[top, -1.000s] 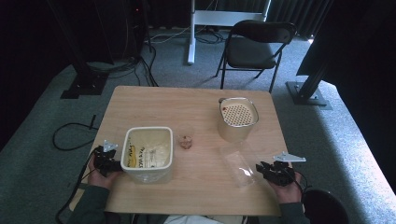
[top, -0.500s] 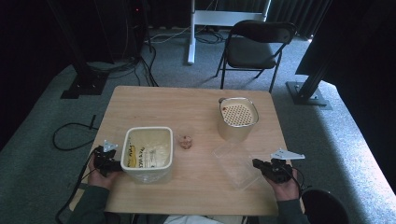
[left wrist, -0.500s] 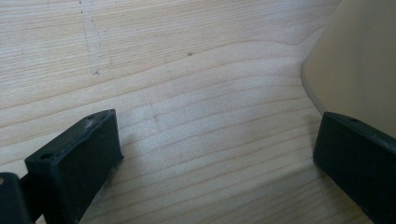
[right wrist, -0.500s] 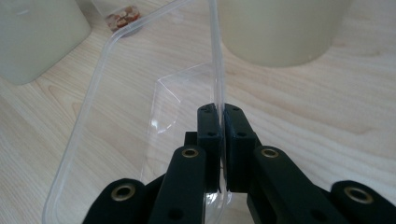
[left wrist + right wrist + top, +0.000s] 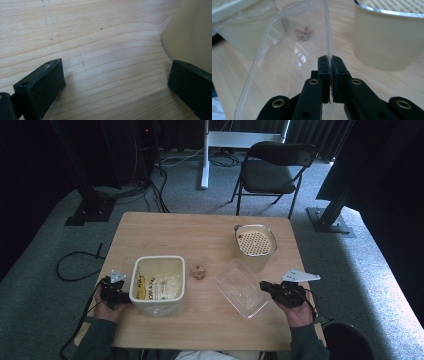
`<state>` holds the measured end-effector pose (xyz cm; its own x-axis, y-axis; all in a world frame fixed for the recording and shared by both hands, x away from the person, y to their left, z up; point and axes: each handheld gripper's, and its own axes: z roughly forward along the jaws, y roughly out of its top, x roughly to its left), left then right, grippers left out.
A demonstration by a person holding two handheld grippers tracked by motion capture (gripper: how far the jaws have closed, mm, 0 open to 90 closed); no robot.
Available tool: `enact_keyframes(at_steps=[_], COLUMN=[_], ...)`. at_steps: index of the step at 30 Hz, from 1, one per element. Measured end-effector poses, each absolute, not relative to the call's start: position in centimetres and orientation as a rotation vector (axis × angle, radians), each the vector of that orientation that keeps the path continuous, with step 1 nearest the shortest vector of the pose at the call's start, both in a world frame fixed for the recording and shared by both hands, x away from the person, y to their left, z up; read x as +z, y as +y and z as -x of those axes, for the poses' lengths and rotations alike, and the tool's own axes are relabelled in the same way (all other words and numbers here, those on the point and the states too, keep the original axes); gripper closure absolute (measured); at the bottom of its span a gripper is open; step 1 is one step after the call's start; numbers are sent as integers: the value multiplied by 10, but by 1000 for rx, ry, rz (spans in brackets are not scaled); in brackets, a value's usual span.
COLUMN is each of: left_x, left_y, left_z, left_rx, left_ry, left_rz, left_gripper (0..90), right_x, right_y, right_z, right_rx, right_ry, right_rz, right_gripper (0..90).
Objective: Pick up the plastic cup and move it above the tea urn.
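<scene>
Your high view hangs above your side of the wooden table [image 5: 205,235], looking forward and down, far enough to take in the floor and a chair [image 5: 272,167]. Each gripper view rides low and close along its own jaws. The right gripper view shares the clear lid [image 5: 287,62] with the high view.

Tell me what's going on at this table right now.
A person at a wooden table works a pair of tongs in each hand. The right tongs are shut on the rim of a clear plastic lid, holding it tilted over the table. The left tongs sit open beside a cream tub, one jaw close to its wall. A second cream container with a perforated insert stands farther back, and a small brown item lies between the two containers.
</scene>
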<state>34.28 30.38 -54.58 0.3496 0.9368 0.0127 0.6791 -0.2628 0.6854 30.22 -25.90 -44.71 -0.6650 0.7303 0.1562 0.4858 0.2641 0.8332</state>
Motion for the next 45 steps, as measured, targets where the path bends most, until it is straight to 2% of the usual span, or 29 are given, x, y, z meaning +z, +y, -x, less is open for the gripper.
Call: enact_keyframes(at_steps=[14, 18, 24, 32, 35, 45], left_x=[-546, -546, -546, -546, -546, -546], left_y=[304, 304, 304, 304, 304, 304], left_z=[-343, -343, -343, -343, -343, -342], left_rx=[572, 570, 571, 570, 570, 571], left_ry=[1402, 1403, 1402, 1403, 1403, 1403], left_rz=[-2031, -2032, -2032, -2032, -2032, -2031], left_gripper=[13, 13, 13, 13, 13, 13], right_x=[-408, -383, -363, -352, -349, -348], right_y=[-225, -217, -195, -155, -128, -89], right_z=[-320, -329, -338, -350, -360, -376], right_rx=[1406, 1475, 1560, 1572, 1569, 1527], right_ry=[2335, 2336, 2393, 2486, 2550, 2648], right_rz=[-969, -915, -825, -717, -684, -643], right_gripper=[873, 873, 873, 872, 871, 863])
